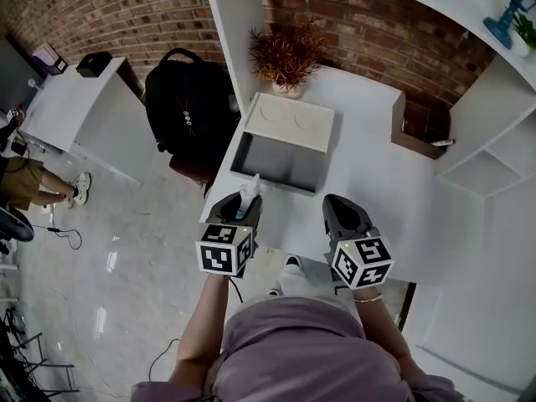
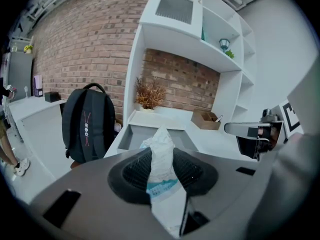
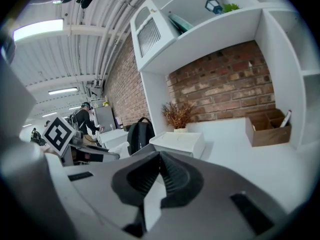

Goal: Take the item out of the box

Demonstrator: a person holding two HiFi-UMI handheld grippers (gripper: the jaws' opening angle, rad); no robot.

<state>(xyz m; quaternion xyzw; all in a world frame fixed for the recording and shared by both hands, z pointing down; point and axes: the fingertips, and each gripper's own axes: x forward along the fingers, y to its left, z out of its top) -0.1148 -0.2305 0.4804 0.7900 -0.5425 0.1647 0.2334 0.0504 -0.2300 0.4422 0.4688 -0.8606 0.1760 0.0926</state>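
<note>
Left tongs point(image 2: 162, 156) grip packet point(image 2: 161, 139), teal print unreadable.

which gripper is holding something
The left gripper: its jaws clamp a white packet. The right gripper has its jaws closed together, nothing between them.

Even, soft indoor light; long white ceiling strip lamp point(image 3: 37, 30) glows. Pale glare patches on glossy grey floor point(image 1: 109, 262). Gripper views bulge fisheye, corners black.
</note>
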